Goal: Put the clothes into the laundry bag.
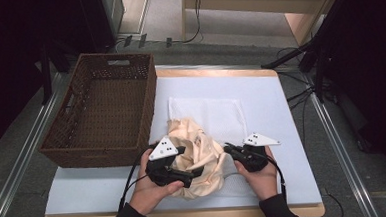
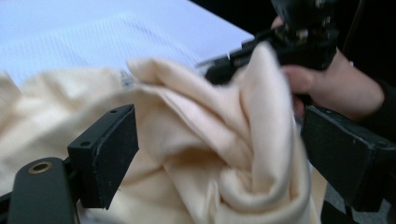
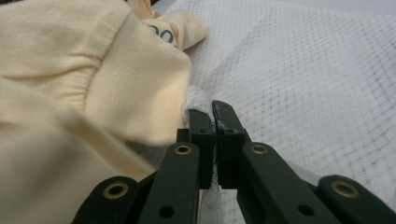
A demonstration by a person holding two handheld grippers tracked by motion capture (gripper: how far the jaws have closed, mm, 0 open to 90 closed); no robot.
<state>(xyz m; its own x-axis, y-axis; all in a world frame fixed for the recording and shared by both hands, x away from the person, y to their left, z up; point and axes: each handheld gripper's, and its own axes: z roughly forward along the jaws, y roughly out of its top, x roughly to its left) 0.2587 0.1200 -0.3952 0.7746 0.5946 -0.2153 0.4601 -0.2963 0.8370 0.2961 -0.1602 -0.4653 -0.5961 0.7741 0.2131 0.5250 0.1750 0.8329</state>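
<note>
A bunched cream garment lies on the near end of a white mesh bag spread flat on the table. My left gripper is at the garment's near left side. In the left gripper view its jaws stand wide apart, with folds of the cream garment between them. My right gripper is at the garment's right side. It is shut on a pinch of the white mesh bag, right beside the cream garment.
A brown wicker basket with nothing in it stands at the table's left, close to my left hand. A pale mat covers the tabletop. Cables and dark stands lie on the floor beyond and to the right.
</note>
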